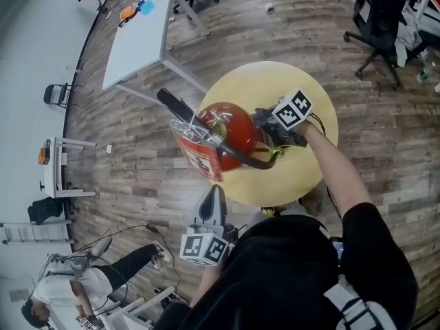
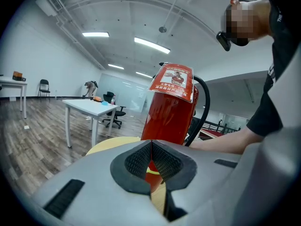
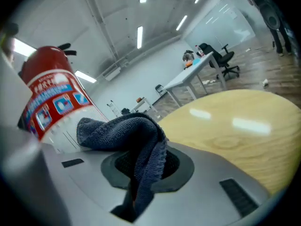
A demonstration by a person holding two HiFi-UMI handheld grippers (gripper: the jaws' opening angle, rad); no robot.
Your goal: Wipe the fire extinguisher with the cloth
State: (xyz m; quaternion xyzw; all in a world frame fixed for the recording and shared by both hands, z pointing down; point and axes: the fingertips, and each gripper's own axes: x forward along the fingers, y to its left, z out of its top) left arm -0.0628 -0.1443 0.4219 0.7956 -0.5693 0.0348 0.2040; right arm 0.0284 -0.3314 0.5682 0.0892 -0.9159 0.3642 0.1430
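Head view, looking steeply down: nearest the person's body, the left gripper (image 1: 214, 190) hangs just off the near edge of a round pale wooden table (image 1: 289, 81). Its tongs are pressed together with nothing between them, pointing toward the table.

On the table, close to its left edge, stands a red metal fire extinguisher (image 1: 230, 129). A black rubber hose (image 1: 240, 159) curves round its near side. A red tag in a clear plastic sleeve (image 1: 198, 151) hangs from its top.

In the left gripper view this tag shows a picture and lines of white writing, too small to read.

Over the middle of the table, the right gripper (image 1: 267, 130) sits against the extinguisher's right side. Its tongs are pinching a dark blue-grey knitted cloth (image 3: 127, 131). In the right gripper view the cloth bunches over the jaws and lies against the extinguisher's body. There the body carries a red label with blue pictogram squares above a white band. The label's writing is blurred and cannot be read.

Beyond the round table, across wood-plank flooring, a white rectangular table (image 1: 137, 33) stands toward the far left. A black office chair (image 1: 378, 26) stands toward the far right.
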